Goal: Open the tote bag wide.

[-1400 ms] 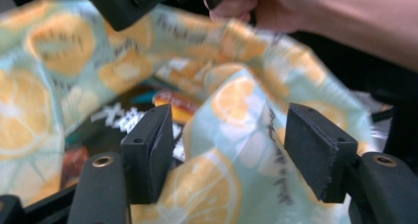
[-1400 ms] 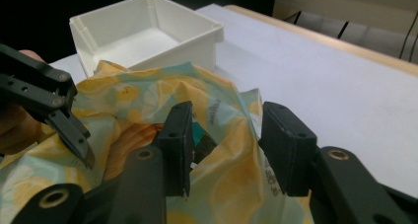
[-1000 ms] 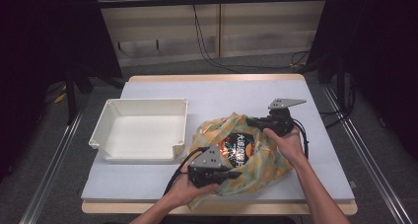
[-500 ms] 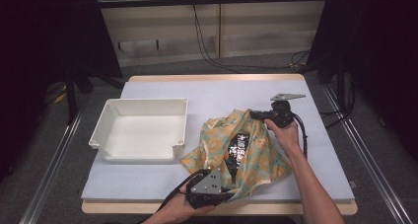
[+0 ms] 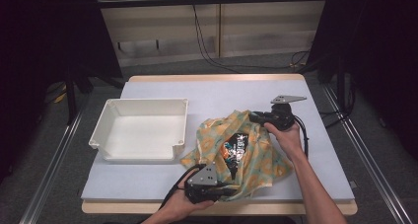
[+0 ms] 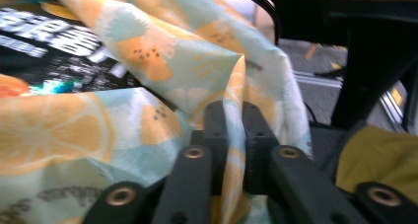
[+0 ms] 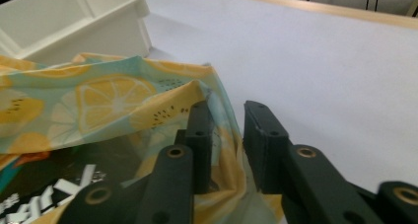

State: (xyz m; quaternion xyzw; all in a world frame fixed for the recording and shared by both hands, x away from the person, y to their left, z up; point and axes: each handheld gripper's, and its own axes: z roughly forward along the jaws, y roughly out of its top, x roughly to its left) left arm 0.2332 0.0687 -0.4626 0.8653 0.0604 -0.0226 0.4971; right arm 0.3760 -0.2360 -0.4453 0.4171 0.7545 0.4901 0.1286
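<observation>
- Comparing with the earlier high views, the fruit-print cloth bag (image 5: 241, 155) is found drawn wider and lying flatter on the table (image 5: 162, 182), and its mouth is opened further.
- Left gripper (image 6: 234, 123): jaws have just been opening slightly; a fold of the bag's edge is still pinched between them, directly ahead of the pads.
- Right gripper (image 7: 227, 116): jaws have just been opening; the bag's rim lies in the gap against the left pad, but no clamping is seen, so the hold is judged released.
- Meaning for the work: the spreading of the bag is judged nearly complete, and the dark snack packet (image 5: 235, 149) inside is exposed between the two grippers.
- Writing: large white characters are printed on the packet; they cannot be read.
- White tray (image 5: 143, 130) stands beyond the left gripper, apart from the bag.
</observation>
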